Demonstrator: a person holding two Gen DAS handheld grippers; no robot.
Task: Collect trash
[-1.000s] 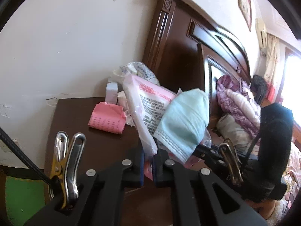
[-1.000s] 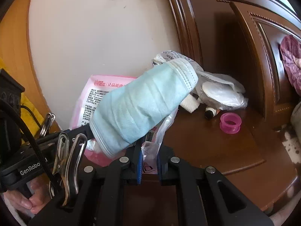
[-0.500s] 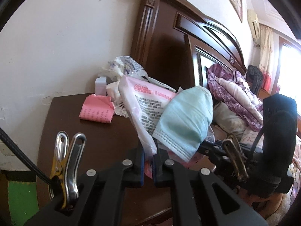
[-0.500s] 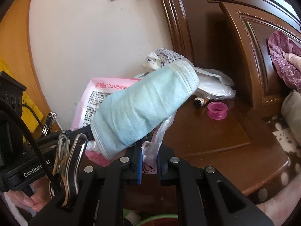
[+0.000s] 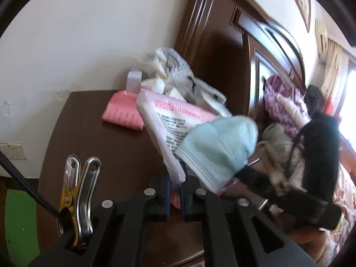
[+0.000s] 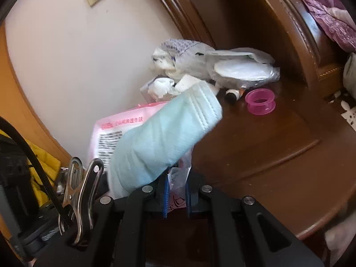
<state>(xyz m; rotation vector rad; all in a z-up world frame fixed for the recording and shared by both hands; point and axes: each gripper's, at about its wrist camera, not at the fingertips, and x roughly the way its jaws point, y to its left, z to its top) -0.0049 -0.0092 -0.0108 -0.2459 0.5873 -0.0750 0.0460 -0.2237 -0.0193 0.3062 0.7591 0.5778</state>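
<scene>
both grippers raised over the dark tabletop (image 6: 267,155). left gripper (image 5: 175,191) jaws pinching the pink-and-white plastic bag (image 5: 169,120); right gripper (image 6: 175,198) jaws pinching the bag's clear edge, pale blue face mask (image 6: 164,138) draped against it.

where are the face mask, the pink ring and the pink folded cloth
face mask (image 6: 164,138), right wrist view, middle of its pleated blue body
pink ring (image 6: 260,101), right wrist view, its near outer wall
pink folded cloth (image 5: 122,111), left wrist view, centre of its top face
</scene>
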